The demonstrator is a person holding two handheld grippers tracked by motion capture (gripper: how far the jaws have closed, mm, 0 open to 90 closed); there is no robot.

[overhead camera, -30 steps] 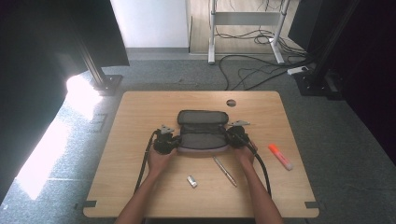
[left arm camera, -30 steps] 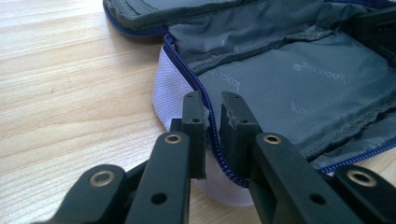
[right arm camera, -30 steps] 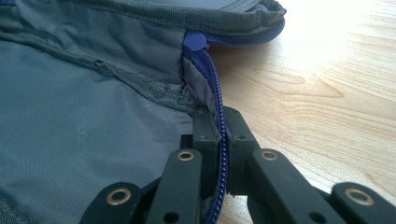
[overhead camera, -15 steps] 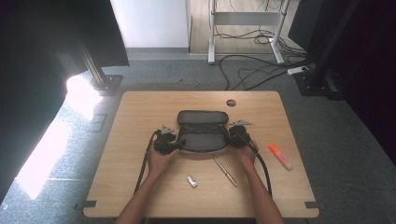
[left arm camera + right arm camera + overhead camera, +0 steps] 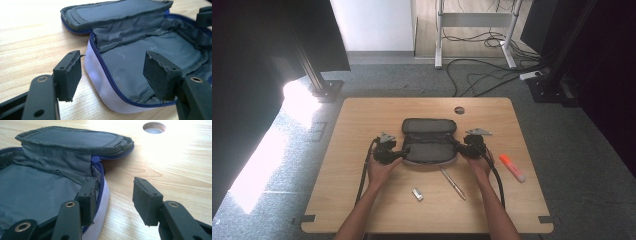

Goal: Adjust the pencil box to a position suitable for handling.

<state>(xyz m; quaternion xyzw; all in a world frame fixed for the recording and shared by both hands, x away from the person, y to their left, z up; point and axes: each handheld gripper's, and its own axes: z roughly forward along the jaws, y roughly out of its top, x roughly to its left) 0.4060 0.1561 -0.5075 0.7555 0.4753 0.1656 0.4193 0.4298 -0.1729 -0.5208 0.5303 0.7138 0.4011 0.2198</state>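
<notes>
A grey pencil case (image 5: 429, 145) with a blue zipper lies unzipped in the middle of the wooden table (image 5: 362, 120), its lid folded back. My left gripper (image 5: 398, 154) is at its left end, my right gripper (image 5: 462, 148) at its right end. In the left gripper view the pale front wall of the case (image 5: 100, 75) runs between the jaws of the left gripper (image 5: 112, 75), which have just been opening and press on nothing. The right gripper (image 5: 116, 200) has also just been opening. One pad (image 5: 87, 195) rests by the zipper edge of the case (image 5: 37, 192); the other stands apart over bare wood.
A silver pen (image 5: 453, 183) and a small silver object (image 5: 417, 194) lie in front of the case. An orange highlighter (image 5: 512, 167) lies to the right. A round cable hole (image 5: 459, 110) is behind the case. Cables trail from both grippers toward the near edge.
Both hands and the case stay where they were. The high view is too small to show the jaws parting.
</notes>
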